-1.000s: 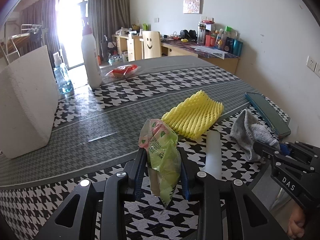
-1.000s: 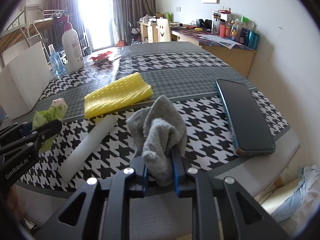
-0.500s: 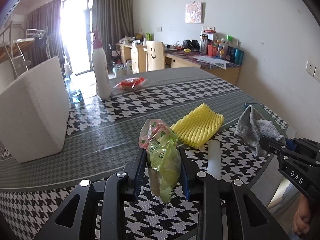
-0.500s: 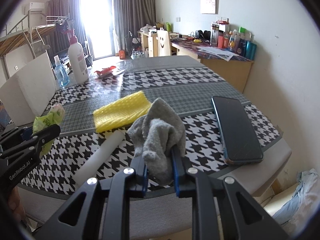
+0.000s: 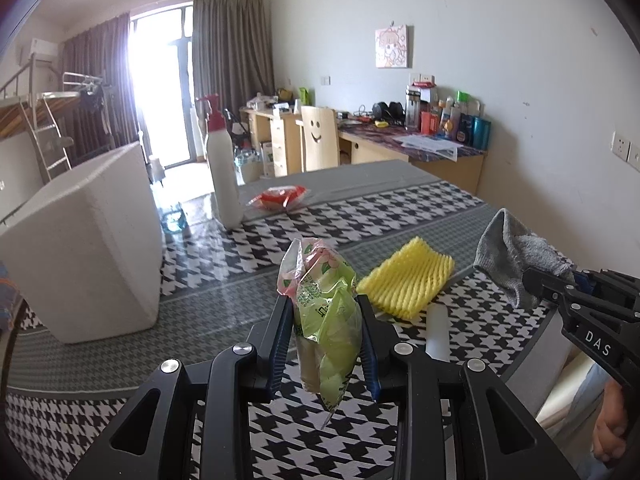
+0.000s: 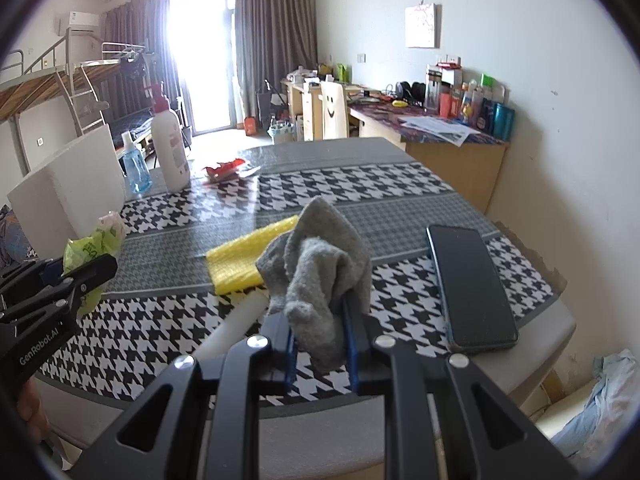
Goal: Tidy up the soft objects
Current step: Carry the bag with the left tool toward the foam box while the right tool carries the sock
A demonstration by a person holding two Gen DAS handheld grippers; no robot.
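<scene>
My left gripper point(image 5: 325, 334) is shut on a green and pink plastic snack bag point(image 5: 325, 300), held up above the houndstooth table point(image 5: 248, 292). The same bag point(image 6: 90, 246) shows at the left of the right wrist view, in the left gripper point(image 6: 86, 270). My right gripper point(image 6: 320, 338) is shut on a crumpled grey sock point(image 6: 320, 264), also lifted off the table; that sock point(image 5: 514, 254) hangs at the right of the left wrist view. A yellow foam net point(image 5: 406, 280) and a white foam tube point(image 5: 437, 330) lie on the table beneath.
A white foam box point(image 5: 84, 248) stands at the left. Behind it are a white pump bottle point(image 5: 223, 176) and a blue bottle point(image 6: 134, 168). A red wrapper point(image 5: 278, 197) lies farther back. A dark phone point(image 6: 468, 284) rests near the table's right edge.
Both grippers have risen with their loads still held. The table top now sits lower in both views and more of the room shows.
</scene>
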